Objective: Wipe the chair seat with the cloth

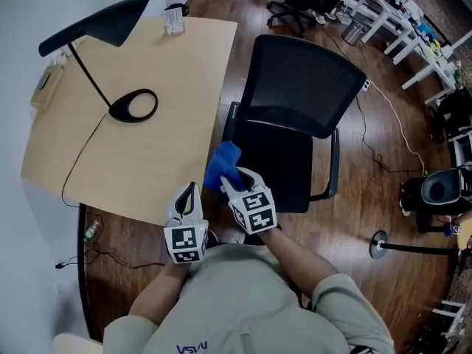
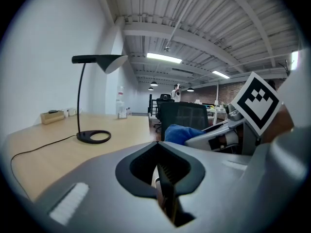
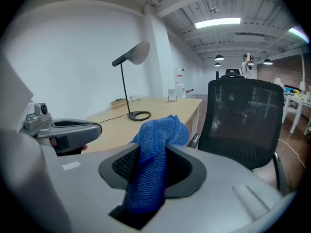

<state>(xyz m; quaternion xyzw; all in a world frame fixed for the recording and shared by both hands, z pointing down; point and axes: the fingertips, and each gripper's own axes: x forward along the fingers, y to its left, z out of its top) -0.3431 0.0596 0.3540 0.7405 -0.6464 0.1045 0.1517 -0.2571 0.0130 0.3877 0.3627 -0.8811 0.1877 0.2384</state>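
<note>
The right gripper (image 1: 234, 177) is the nearer tool and the one that matters. Its jaws stand partway closed and pinch the blue cloth (image 3: 154, 147), which is bunched into a thick roll that runs out along the line of the jaws and bulges past their tips. In the head view the cloth (image 1: 222, 164) hangs between the edge of the desk (image 1: 147, 161) and the left side of the chair seat (image 1: 284, 162). The seat therefore lies just ahead and to the right of the jaws, and lower, so the wipe calls for a drop and a sweep away from the desk. The left gripper (image 1: 189, 192) sits just beside the right one, over the desk's near edge, jaws together on nothing. As for writing, the square markers on both cubes carry patterns only. Some blue lettering shows on the person's top (image 1: 193, 347) at the bottom edge — too cut off to read with any confidence — and the small card (image 1: 173, 21) at the desk's far corner is illegible.
</note>
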